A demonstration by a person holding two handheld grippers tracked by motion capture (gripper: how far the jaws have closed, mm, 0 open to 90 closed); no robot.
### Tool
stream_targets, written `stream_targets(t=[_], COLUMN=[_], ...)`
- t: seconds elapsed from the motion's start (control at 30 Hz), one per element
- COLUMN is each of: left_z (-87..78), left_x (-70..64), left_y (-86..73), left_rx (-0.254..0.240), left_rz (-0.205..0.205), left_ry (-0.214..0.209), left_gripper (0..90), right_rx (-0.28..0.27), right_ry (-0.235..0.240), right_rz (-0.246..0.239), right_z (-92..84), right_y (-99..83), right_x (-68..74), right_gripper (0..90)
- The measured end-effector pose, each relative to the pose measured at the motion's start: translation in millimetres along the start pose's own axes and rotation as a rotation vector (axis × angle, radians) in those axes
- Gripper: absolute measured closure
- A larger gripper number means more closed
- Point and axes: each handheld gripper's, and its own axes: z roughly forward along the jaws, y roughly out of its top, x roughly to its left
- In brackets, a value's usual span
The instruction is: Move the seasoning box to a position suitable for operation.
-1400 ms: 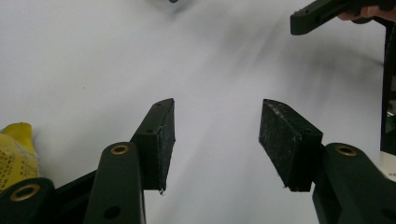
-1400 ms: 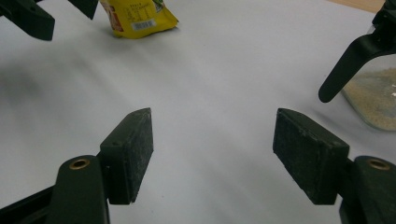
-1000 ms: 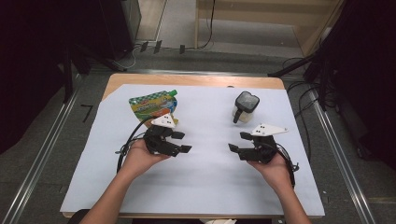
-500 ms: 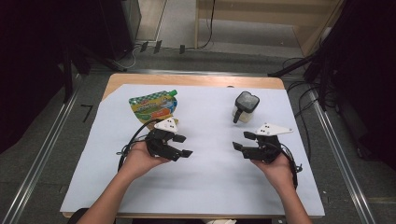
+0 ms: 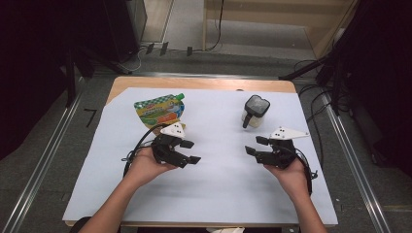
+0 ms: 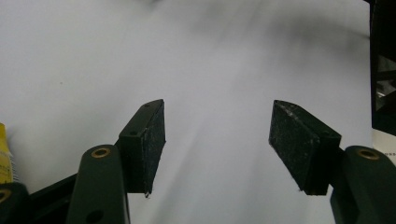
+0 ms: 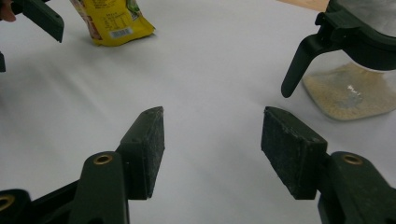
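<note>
Both grippers empty over the white sheet [image 5: 214, 189]. Left gripper [image 5: 187, 151] jaws spread; right gripper [image 5: 253, 145] jaws spread, just been closing. Pouch [image 5: 159, 110] and jar [image 5: 254, 111] untouched.

High view looks down from above; both gripper views skim low — sharing the white sheet [image 5: 214, 189].

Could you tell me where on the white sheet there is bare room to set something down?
The widest free patch lies between the left hand-held gripper and the right hand-held gripper, running up between the pouch and the jar. It is crowded at the pouch, close behind the left one.
</note>
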Motion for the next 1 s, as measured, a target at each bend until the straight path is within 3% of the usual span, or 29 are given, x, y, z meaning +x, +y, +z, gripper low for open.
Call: stream_targets(t=[0.1,0.2,0.3,0.37,0.6,0.73,0.8,0.93,1.0], left_z=[-1.1,-2.3,-2.5,-2.4,-0.8,-2.2,-2.8,-4.2,-4.7], left_x=[-0.5,-0.1,0.9,1.3,3.7,4.0,4.3,5.0,4.7], left_y=[-0.5,0.8,1.9,2.6,1.7,0.5,0.0,-1.0,-1.3], left_rx=[0.008,-0.015,-0.022,-0.02,-0.004,-0.012,-0.009,-0.02,-0.024], left_rz=[0.006,0.003,-0.001,-0.006,-0.011,-0.011,-0.01,-0.017,-0.02], left_ry=[0.0,-0.009,-0.007,0.0,0.003,0.0,0.003,-0.001,-0.004], left_gripper=[36.9,36.9,36.9,36.9,36.8,36.9,36.9,36.9,36.9], right_rx=[-0.009,-0.001,0.025,0.043,0.014,0.001,-0.003,-0.011,-0.018], right_ry=[-0.004,0.011,0.056,0.052,0.044,0.006,-0.007,-0.058,-0.071], right_rz=[0.003,0.009,0.04,0.05,0.049,0.034,0.05,0.006,0.008], right_z=[0.0,1.8,2.9,1.6,-4.6,-6.8,-8.6,-10.8,-10.7], right_y=[2.0,1.5,-1.2,-3.6,-7.1,-5.9,-1.7,8.5,11.5], right_x=[-0.4,-1.1,-4.1,-5.2,-10.0,-14.0,-16.8,-26.3,-33.9], right_gripper=[41.1,41.8,41.9,43.1,43.0,43.7,43.7,40.9,40.7])
